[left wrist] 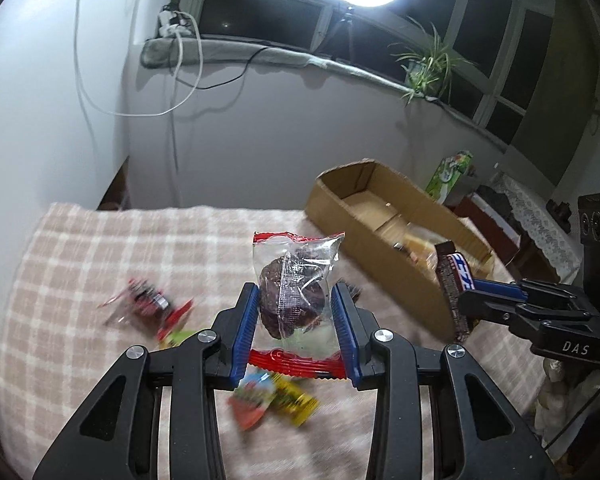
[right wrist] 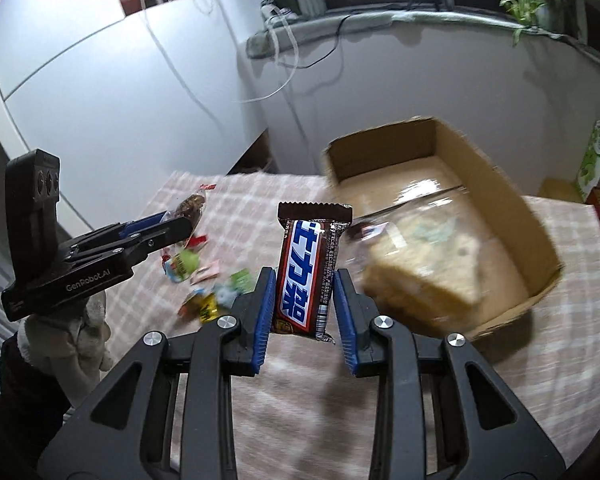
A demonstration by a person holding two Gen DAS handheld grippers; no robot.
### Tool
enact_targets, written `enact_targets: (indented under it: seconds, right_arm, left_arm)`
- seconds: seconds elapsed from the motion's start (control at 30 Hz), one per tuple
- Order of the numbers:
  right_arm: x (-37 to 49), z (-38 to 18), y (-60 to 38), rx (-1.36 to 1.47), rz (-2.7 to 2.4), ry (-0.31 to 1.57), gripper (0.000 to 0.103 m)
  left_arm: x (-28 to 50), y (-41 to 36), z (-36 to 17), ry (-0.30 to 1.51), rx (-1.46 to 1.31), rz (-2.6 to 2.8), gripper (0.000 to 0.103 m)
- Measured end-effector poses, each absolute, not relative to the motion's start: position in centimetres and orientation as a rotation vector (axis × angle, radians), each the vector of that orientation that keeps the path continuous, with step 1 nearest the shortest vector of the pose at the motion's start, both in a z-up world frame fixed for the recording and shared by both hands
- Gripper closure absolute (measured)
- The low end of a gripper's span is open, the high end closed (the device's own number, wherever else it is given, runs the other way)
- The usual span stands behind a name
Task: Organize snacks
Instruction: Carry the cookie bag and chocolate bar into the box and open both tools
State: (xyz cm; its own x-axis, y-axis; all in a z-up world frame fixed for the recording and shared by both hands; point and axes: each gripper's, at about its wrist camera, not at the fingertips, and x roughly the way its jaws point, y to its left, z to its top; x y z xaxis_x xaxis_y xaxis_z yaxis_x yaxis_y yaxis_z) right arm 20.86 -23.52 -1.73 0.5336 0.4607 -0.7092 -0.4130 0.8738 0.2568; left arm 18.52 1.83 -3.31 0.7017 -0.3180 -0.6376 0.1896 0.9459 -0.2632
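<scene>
While both jaws grip snacks — cookie pack (left wrist: 290,292), chocolate bar (right wrist: 308,276) — cardboard box (right wrist: 496,184) sits near.

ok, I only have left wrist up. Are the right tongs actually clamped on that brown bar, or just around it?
Observer: Clamped. In the right wrist view both blue pads press the sides of the brown bar, which stands upright in the right tongs.
Operator: Room in the box?
Observer: Yes. One big pale pack in clear wrap fills the near end of the cardboard box. The far floor looks bare.
Operator: My own grip from the side?
Observer: The clear packet sticks out past the tips of the left tongs.
</scene>
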Motion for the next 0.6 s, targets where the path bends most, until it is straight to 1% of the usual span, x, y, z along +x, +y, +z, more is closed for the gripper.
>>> enact_targets:
  seconds: [0.3, 0.6]
  right_arm:
    - [23.1, -1.3, -28.7, 0.081, 0.438, 0.842, 0.072]
    - [25.3, -2.9, -31.7, 0.085, 0.393, 0.871, 0.072]
  left_arm:
    - [21.7, -1.7, -2.8, 0.738, -0.178, -0.330, 0.067]
    - [25.1, -4.8, -2.8, 0.749, -0.173, -0.357, 0.067]
